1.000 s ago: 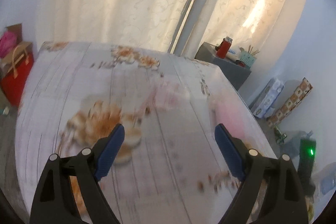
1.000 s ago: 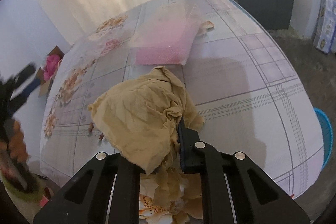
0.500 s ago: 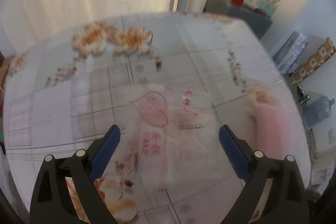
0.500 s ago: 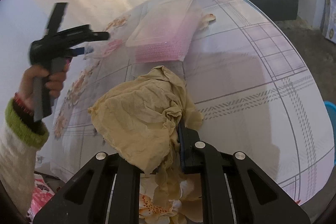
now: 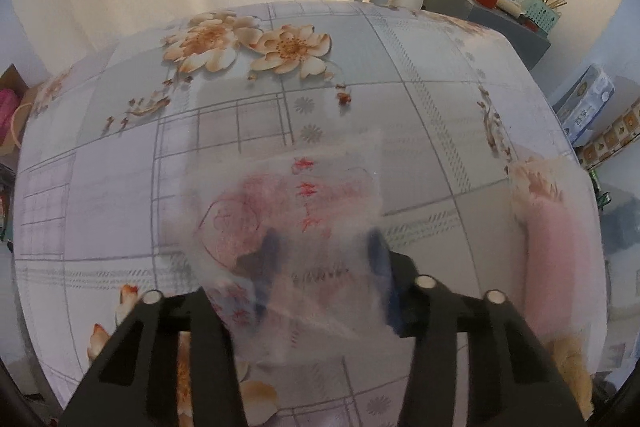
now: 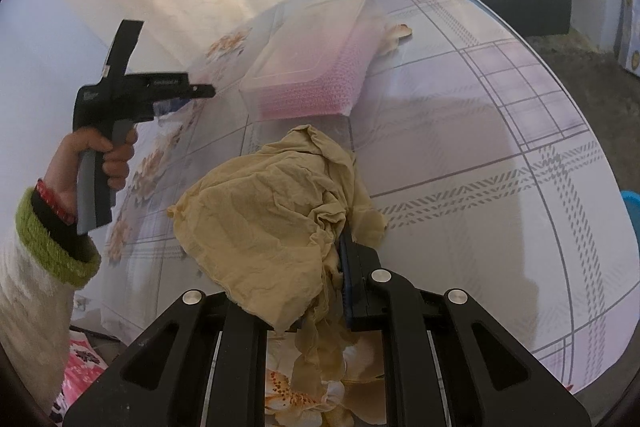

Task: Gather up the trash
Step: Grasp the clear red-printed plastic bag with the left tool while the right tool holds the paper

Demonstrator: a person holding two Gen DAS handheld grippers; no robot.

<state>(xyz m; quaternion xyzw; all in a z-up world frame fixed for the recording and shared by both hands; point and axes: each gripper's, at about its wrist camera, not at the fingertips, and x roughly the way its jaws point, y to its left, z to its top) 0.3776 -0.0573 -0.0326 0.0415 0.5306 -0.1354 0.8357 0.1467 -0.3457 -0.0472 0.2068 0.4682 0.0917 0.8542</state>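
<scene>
while the right gripper [image 6: 340, 291] stays clamped on a crumpled tan paper napkin [image 6: 272, 223] above the floral plastic-covered table [image 6: 500, 187], a translucent rectangular lidded box [image 6: 316, 59], pink and dimpled at its sides, sits further back; its contents cannot be made out. the left gripper [image 5: 324, 263] is closing around a thin, clear, crinkly wrapper with red print [image 5: 296, 211], which lies between its jaws.

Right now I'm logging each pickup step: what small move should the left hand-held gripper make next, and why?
Probably finish closing, then lift. The left hand-held gripper has its jaws closing around the clear plastic wrapper with red print, which lies between the fingers on the floral tablecloth. The right hand-held gripper already holds a crumpled yellowish tissue.
</scene>
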